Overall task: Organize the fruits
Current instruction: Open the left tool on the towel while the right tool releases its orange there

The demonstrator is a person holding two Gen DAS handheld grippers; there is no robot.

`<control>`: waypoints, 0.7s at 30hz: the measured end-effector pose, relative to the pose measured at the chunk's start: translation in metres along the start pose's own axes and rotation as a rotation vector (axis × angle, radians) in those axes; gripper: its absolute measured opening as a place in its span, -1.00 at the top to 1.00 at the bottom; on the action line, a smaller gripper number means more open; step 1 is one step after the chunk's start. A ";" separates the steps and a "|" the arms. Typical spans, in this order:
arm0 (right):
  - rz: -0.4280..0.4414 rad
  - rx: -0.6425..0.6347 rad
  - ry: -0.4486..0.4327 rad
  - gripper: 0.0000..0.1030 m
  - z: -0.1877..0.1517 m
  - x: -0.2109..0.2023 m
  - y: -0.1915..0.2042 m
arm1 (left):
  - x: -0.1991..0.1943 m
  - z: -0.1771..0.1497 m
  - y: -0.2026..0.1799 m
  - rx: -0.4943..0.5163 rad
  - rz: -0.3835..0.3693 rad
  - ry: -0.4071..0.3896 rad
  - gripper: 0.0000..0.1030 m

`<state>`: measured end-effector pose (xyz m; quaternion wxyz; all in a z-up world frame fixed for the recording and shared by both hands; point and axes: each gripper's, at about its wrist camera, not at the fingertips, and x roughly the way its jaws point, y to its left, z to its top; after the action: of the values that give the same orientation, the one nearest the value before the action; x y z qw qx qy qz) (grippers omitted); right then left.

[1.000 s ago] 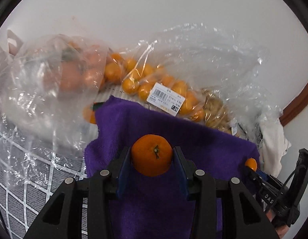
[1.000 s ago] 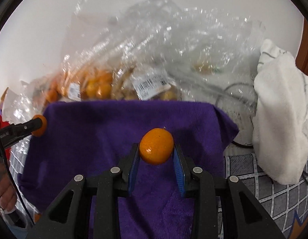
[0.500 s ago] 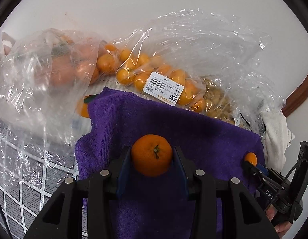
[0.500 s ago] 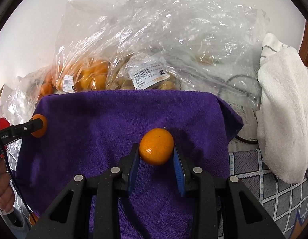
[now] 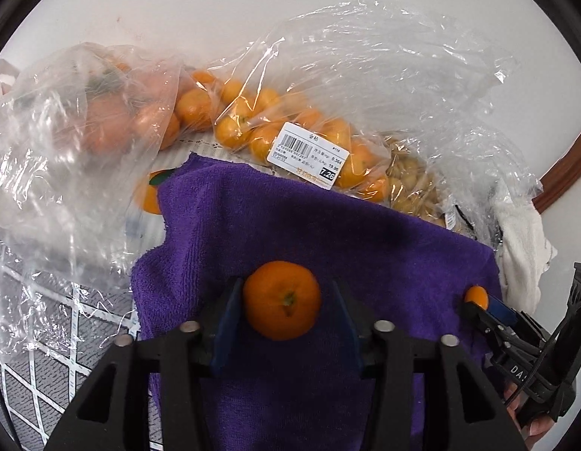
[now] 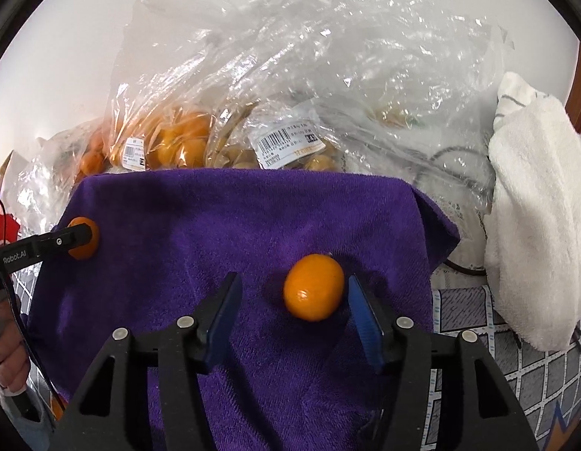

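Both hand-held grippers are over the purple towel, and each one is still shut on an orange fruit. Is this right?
Not quite. In the right wrist view, the right hand-held gripper is open, and its orange fruit lies loose on the purple towel. The left hand-held gripper is shut on its mandarin.

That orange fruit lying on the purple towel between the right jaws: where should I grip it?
Pinch the orange fruit across its widest middle, coming straight forward as the right gripper points now. Its open jaws already flank it on the purple towel, but it sits nearer the right one, so shift right first.
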<state>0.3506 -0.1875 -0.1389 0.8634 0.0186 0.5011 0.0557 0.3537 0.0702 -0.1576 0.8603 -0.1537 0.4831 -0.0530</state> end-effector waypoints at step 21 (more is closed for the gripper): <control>-0.009 -0.009 -0.186 -0.50 0.006 -0.074 0.027 | -0.070 0.004 -0.028 0.120 0.085 -0.218 -0.14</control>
<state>0.3171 -0.1696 -0.0697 0.9066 0.0176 0.4184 0.0520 0.3219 0.0610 -0.0901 0.9168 -0.0863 0.3889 -0.0281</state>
